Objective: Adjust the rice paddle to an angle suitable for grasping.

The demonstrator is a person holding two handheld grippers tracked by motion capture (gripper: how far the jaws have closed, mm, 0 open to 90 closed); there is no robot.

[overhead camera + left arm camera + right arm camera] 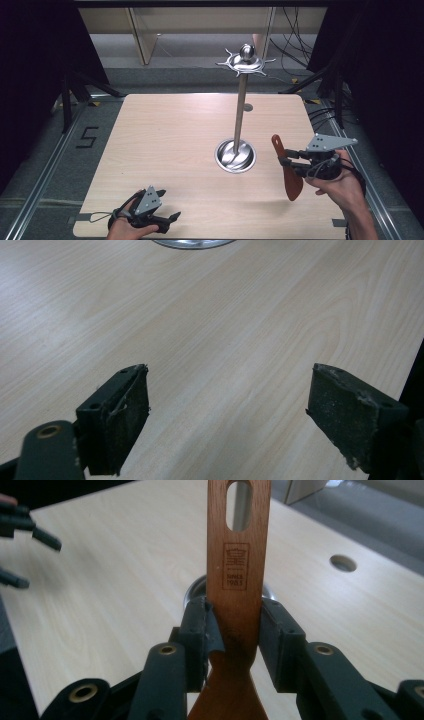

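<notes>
One wooden spatula (287, 170) clamped upright in right gripper (289, 165), just right of hook stand (240, 107); left gripper (172, 220) open, empty.

The desk (165, 150) is pale wood-grain laminate with a smooth, faintly sheened top, and at its middle stands a polished metal stand (240, 107) whose round base (235, 156) and spiked top disc gleam like mirror chrome. Just right of that stand, the spatula (286, 170) is reddish-brown wood, smooth and satin, with a mark burnt into its handle. The right claw (290, 165) gripping it is matt black plastic with brass-coloured rivets, while the left claw (227, 410) wears scuffed, rough dark rubber pads (127, 415).
</notes>
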